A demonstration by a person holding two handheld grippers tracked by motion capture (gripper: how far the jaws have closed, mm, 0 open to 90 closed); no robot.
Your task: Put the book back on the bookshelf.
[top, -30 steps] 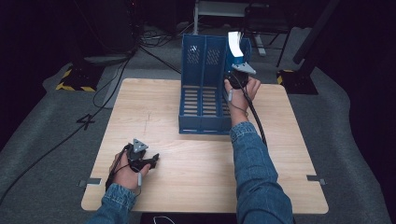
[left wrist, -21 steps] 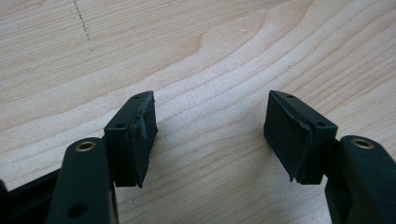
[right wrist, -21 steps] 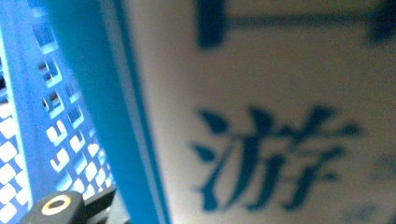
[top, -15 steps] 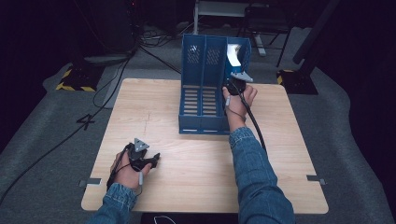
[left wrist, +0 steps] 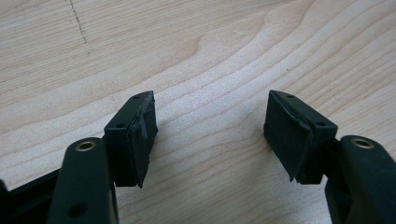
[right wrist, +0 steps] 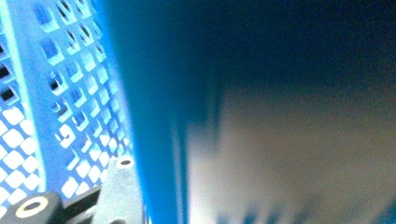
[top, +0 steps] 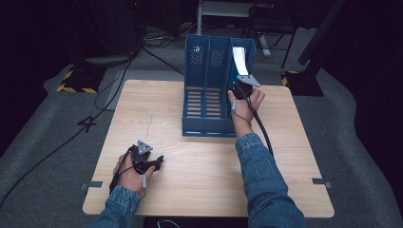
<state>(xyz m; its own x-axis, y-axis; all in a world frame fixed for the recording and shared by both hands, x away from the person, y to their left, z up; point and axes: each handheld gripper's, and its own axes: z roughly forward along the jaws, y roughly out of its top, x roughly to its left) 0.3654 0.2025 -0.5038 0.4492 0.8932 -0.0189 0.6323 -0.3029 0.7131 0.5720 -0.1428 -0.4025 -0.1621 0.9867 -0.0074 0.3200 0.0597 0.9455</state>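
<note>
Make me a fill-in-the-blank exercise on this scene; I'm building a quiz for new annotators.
1. The blue plastic three-slot file rack stands on a light ____ table.
2. The white sheet stands in the rack's ____ slot.
3. The left gripper, over bare table, is ____.
4. The right gripper is at the rack's ____ side.

Missing words: wooden; right; open; right

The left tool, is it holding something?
No, the left tool is open, with just bare wooden table between its two black pads.
</note>
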